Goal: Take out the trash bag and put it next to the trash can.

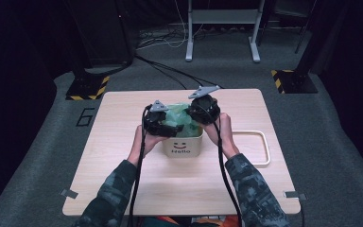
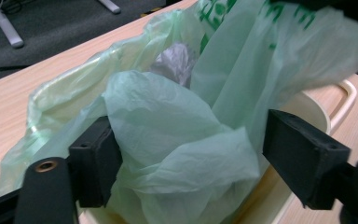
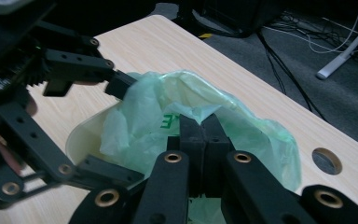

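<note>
- Seen from the high view, a person's two forearms in camouflage sleeves reach over a light wooden table (image 1: pixel 123 189); the left gripper (image 1: pixel 163 124) and the right gripper (image 1: pixel 202 109) meet over a cream bin (image 1: pixel 183 145) marked "Hello" with a smiling face. A pale green plastic bag (image 1: pixel 182 118) bulges out of the bin between the two tools, touching both. A shallow wooden tray (image 1: pixel 264 147) lies on the table just beside the right hand (image 1: pixel 220 130), on its outer side. The left hand (image 1: pixel 144 139) cups its tool against the bin's near left side.

- Along the left gripper (image 2: pixel 186 154), in the left gripper view, the two black jaws stand wide apart with a crumpled fold of the green bag (image 2: pixel 168 135) bunched between them; the film brushes the inner faces, but the pads do not clamp it. Ahead of the jaws the bag's mouth gapes, with something whitish and crinkled (image 2: pixel 175 60) inside. The bin's cream rim (image 2: pixel 317 112) curves just past the far jaw.

- From the right gripper view, the right gripper (image 3: pixel 200 128) has its jaws pressed together, pinching a pleat of the bag (image 3: pixel 186 109) at the printed green lettering. Beyond its tips the bag's rim arches over the bin (image 3: pixel 81 133). The left gripper (image 3: pixel 121 86) comes in from the upper left, one fingertip touching the bag's edge.
</note>
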A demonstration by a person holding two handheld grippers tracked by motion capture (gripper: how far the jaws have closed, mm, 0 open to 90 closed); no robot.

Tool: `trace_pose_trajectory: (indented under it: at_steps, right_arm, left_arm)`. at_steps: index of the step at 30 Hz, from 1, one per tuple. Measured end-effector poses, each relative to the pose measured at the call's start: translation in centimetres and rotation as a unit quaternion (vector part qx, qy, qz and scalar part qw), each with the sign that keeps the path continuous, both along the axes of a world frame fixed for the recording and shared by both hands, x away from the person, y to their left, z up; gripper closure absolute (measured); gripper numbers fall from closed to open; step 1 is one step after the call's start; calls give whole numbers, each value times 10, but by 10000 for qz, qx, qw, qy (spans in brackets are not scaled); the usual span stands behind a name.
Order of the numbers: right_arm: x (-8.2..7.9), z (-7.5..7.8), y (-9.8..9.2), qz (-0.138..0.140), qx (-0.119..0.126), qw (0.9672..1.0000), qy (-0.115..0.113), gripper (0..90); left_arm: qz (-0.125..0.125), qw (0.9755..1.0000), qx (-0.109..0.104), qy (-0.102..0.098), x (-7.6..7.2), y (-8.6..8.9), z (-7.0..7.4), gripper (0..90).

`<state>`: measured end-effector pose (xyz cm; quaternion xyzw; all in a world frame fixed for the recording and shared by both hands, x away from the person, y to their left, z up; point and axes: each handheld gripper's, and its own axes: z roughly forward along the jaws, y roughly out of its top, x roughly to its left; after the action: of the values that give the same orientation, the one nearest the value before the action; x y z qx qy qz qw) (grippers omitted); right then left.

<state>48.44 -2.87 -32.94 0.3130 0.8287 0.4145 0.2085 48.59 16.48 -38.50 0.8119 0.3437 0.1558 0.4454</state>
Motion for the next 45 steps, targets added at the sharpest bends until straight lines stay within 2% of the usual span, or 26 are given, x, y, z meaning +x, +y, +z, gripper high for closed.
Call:
trace_pose_trajectory:
  at_steps: [2, 7, 12, 14, 18, 23, 26, 29, 33, 36, 42, 45]
  right_arm:
    - [1, -1, 3, 20, -13, 10000, 8, 900]
    - [1, -3, 8, 89, 33, 9999, 97, 900]
    - [0, -4, 10, 179, 81, 9997, 152, 890]
    - [0, -4, 8, 187, 124, 9996, 184, 861]
    - [1, -3, -2, 128, 194, 9996, 176, 810]
    - [5, -4, -19, -73, 294, 9990, 333, 599]
    - [9, -9, -29, -314, 231, 9980, 502, 454]
    - [15, -16, -34, -459, 189, 9965, 672, 387]
    - [25, -26, -37, -554, 123, 9944, 886, 416]
    - [29, -32, -36, -543, 156, 9934, 997, 547]
    - [28, -33, -30, -563, 75, 9948, 851, 829]
    - [27, -32, -26, -527, 25, 9956, 774, 900]
  left_arm:
    - [-29, 10000, -30, -49, 0, -3, 0, 254]
    - [-61, 9998, -70, -157, 1, -9, 2, 424]
    - [-65, 9995, -91, -303, 2, -8, 2, 727]
    - [-50, 9995, -147, -272, 3, -6, 1, 801]
    - [-50, 9994, -259, -241, 4, 0, 0, 865]
    - [-11, 9991, -300, -302, 4, 8, 4, 875]
    - [44, 9990, -331, -288, 5, 15, 4, 876]
    - [87, 9988, -365, -300, 5, 20, 5, 876]
    - [103, 9987, -392, -316, 5, 26, 7, 875]
    - [95, 9985, -452, -306, 5, 28, 7, 874]
    - [34, 9983, -536, -244, 5, 26, 6, 859]
    - [-31, 9982, -569, -188, 5, 22, 4, 841]
